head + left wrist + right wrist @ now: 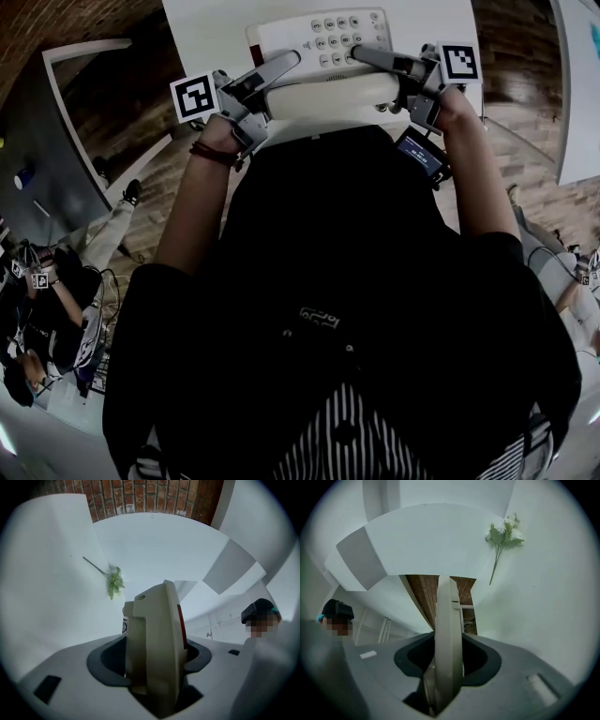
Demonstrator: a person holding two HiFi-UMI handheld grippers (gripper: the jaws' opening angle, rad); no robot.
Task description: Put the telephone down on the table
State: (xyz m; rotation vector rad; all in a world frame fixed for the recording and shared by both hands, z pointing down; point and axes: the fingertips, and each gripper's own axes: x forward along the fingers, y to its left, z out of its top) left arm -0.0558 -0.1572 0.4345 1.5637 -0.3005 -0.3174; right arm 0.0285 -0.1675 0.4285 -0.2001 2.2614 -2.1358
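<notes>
Status: the phone (323, 56) is carried over the near edge of the table (202, 28). The left gripper (281, 67) is clenched on its left side and the right gripper (368, 54) on its right side. In both gripper views the pads are seen pressed on the casing. Whether the base touches the top can't be told

Step in hand is judged to be the lowering. Both ends should be kept level and brought down together, so the base lands flat rather than on a corner. What looks like the handset (328, 94) seems only rested in its cradle, so tilt toward the body is best avoided. The jaws should be opened only once the weight is taken by the table, then drawn out sideways so nothing gets dragged. A spot further in from the edge is preferred

Head view: the keypad (342, 37), both grips at once and the table edge are shown, but pad contact isn't

Gripper views: the clamped casing is seen edge-on, plus a sprig (114, 583) lying on the table ahead, well apart from the phone and outside the head view's frame. The landing should be kept short of it
</notes>
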